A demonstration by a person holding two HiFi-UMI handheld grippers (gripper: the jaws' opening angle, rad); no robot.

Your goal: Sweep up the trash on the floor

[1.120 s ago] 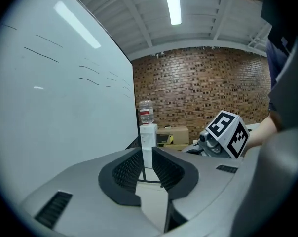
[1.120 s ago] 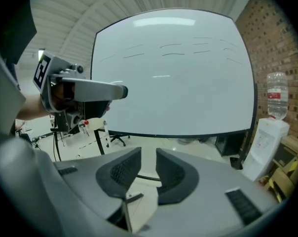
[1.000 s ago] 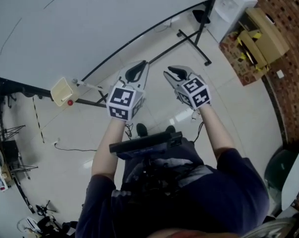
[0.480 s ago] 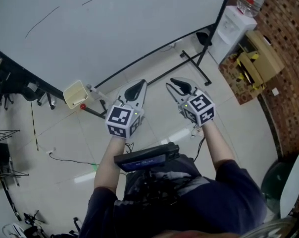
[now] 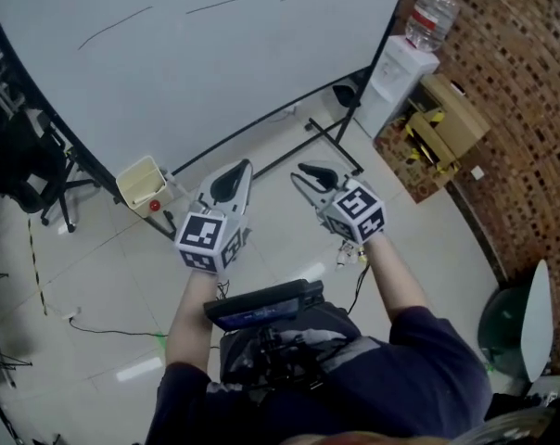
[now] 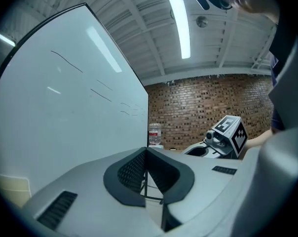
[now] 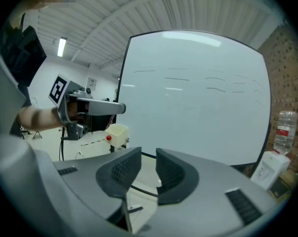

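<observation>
Nearest, the torso is cut off by the bottom edge. 1 dark device sits at the chest, details too dim to read. 2 forearms reach fwd, 1 gripper each.

L gripper: jaws pressed together, nothing btwn them. R gripper: jaws apart w/ a clear gap, only floor seen thru it, holding nothing. Both are in the air over the tiles, side by side, not touching.

Near R, a green round thing is half cut by the edge; can't tell what it is. As for the trash, none can be made out on the tiles in any view. 1 thin cable lies near L.

Further off: 1 cream box w/ 1 red ball just beside it, at the foot of 1 whiteboard, top cut off. At L edge, 1 black chair, partly out of frame.

Far R: 1 dispenser w/ 1 bottle on top. Cardboard boxes beside it, number unclear, against a brick wall.

Vs 1 s ago: whiteboard fills more of the head view. The bottle is now fully in frame (was cut). Clutter at near L has left the frame. The cream box sits further R in the picture. L jaws shut as before, R gap the same.
</observation>
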